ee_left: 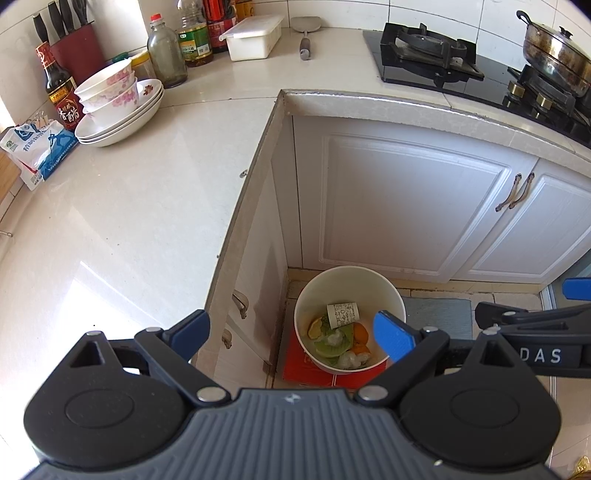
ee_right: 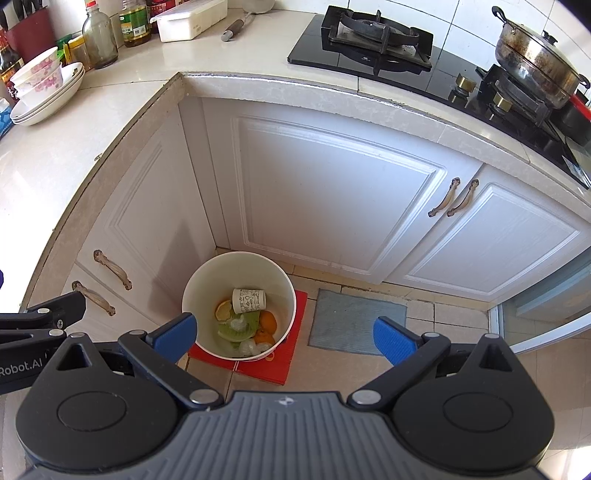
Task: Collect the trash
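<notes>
- Trash (ee_right: pixel 245 317), a paper cup, peels and wrappers, lies inside the white bin (ee_right: pixel 207 273) standing on the floor at the cabinet corner.
- Left tool (ee_left: pixel 293 334) and right tool (ee_right: pixel 284 334) hang above the bin, both spread wide and empty.
- Judgement: with nothing loose visible on the bench (ee_left: pixel 122 206) beside the bin, scanning for leftovers comes before any descent.

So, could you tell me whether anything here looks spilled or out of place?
Nothing looks spilled. The trash sits inside the white bin, which stands upright on a red mat in the cabinet corner. A spatula lies loose on the countertop.

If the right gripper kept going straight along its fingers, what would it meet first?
Probably the white bin on the floor: the open, empty right gripper points down towards its rim and the scraps inside, though depth is unclear.
</notes>
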